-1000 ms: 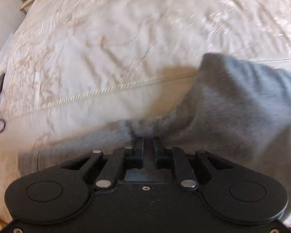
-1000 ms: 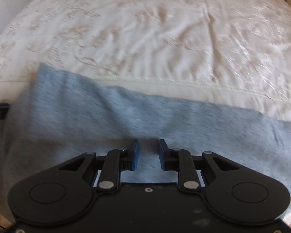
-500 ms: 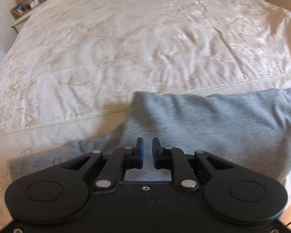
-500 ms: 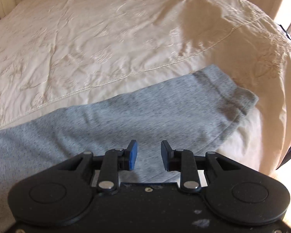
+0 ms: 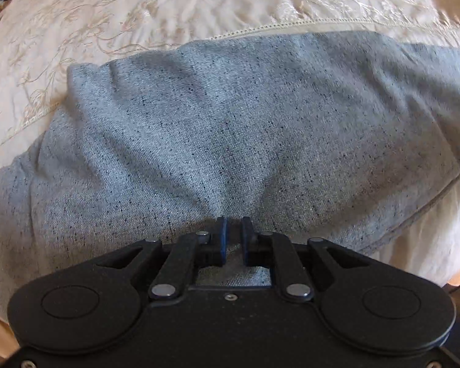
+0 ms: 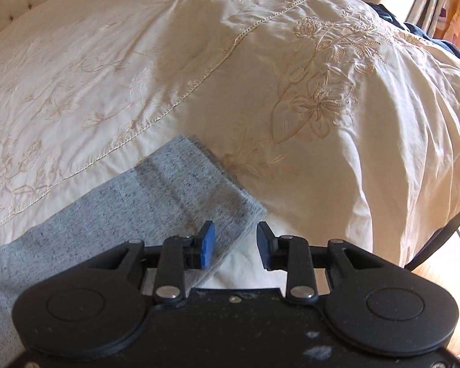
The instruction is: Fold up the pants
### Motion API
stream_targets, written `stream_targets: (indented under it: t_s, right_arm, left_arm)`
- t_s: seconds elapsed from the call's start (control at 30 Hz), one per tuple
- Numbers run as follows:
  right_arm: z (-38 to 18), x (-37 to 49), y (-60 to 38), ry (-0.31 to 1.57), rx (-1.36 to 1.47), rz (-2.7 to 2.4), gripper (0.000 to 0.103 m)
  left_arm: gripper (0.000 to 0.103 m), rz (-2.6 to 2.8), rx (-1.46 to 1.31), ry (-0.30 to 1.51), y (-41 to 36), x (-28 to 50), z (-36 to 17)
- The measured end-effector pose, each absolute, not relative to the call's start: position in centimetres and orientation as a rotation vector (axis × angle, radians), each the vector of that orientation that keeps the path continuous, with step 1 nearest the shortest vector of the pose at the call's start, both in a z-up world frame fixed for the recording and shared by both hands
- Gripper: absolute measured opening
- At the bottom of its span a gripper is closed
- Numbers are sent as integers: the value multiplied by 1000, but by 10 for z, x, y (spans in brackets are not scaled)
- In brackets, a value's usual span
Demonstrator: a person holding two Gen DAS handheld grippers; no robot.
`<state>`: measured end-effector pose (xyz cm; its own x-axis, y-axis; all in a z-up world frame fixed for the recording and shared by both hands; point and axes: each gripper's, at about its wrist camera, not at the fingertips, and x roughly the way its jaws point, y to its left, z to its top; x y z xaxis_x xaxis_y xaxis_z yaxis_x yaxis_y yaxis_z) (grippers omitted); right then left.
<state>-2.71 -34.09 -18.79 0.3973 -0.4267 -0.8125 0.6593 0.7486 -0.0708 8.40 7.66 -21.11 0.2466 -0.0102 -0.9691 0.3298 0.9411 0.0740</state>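
We press our left gripper (image 5: 233,230), jaws narrowly apart, onto the grey pants (image 5: 230,116) on the bedspread (image 5: 107,15). Our right gripper (image 6: 233,239) hangs wide open over the cuff (image 6: 199,178)

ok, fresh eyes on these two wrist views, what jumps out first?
The grey pants fill the left wrist view, spread over the cream embroidered bedspread. In the right wrist view their cuffed leg end reaches the open right gripper. The left gripper sits low over the fabric, jaws narrowly apart.
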Motion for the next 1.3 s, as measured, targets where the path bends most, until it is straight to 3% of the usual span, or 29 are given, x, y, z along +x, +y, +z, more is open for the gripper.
stream_targets:
  t_s: [0.17, 0.4, 0.67, 0.7, 0.77, 0.93, 1.1, 1.2, 1.3]
  right_arm:
    - [-184, -4, -367, 941, 168, -496, 35]
    - [-220, 31, -401, 1104, 112, -237, 36]
    - [-229, 43, -415, 1163, 184, -37, 42]
    - [-230, 44, -415, 1171, 186, -49, 38]
    - [-228, 44, -411, 1175, 166, -87, 7]
    - [-212, 28, -398, 1176, -42, -212, 0]
    - [-204, 10, -423, 1109, 70, -247, 1]
    - [-191, 2, -427, 1073, 113, -252, 7]
    - [-183, 0, -421, 1058, 96, -230, 9]
  left_arm:
    - [20, -123, 277, 1245, 66, 79, -189]
    - [20, -115, 246, 1245, 32, 81, -176]
    - [20, -162, 256, 1241, -8, 90, -168]
    - [20, -167, 252, 1241, -12, 92, -166]
    - [20, -184, 243, 1239, -25, 97, -163]
    - [20, -278, 244, 1214, -71, 115, -162]
    - [20, -331, 216, 1231, -115, 147, -187]
    - [20, -322, 249, 1280, -138, 168, -217]
    - [9, -281, 263, 1306, -149, 179, -227]
